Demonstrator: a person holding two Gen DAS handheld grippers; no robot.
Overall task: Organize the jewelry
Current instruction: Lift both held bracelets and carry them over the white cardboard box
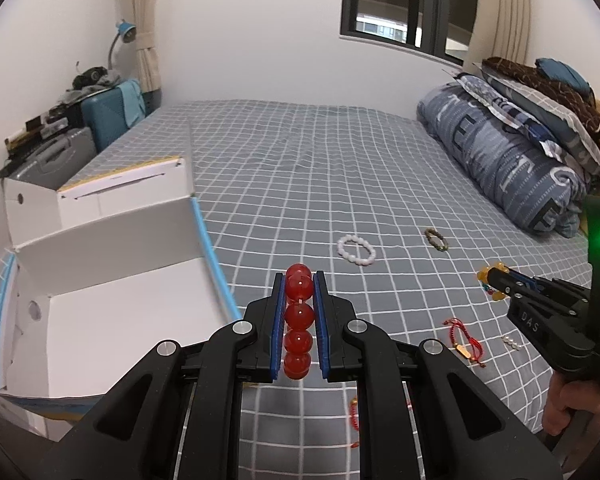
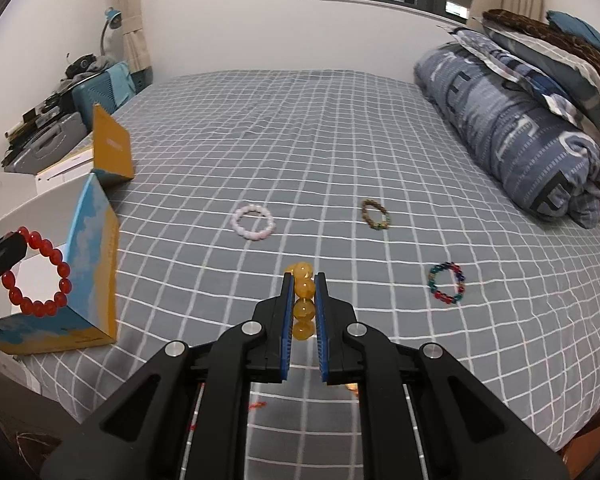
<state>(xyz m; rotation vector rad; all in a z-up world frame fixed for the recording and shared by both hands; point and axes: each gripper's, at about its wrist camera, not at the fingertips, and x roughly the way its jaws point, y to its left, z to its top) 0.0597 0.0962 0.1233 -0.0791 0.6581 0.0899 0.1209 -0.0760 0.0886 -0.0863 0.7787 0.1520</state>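
A red bead bracelet is being clamped in the left gripper at bottom center, beside the open box at lower left. An amber bracelet is being pinched in the right gripper. Farther up, a white bracelet and brown one are lying on the bed.

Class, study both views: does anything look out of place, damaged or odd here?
Nothing looks damaged. Bracelets lie scattered on the bed instead of in the open box: a white bracelet, a brown one and a multicoloured one. That simply fits unfinished sorting.
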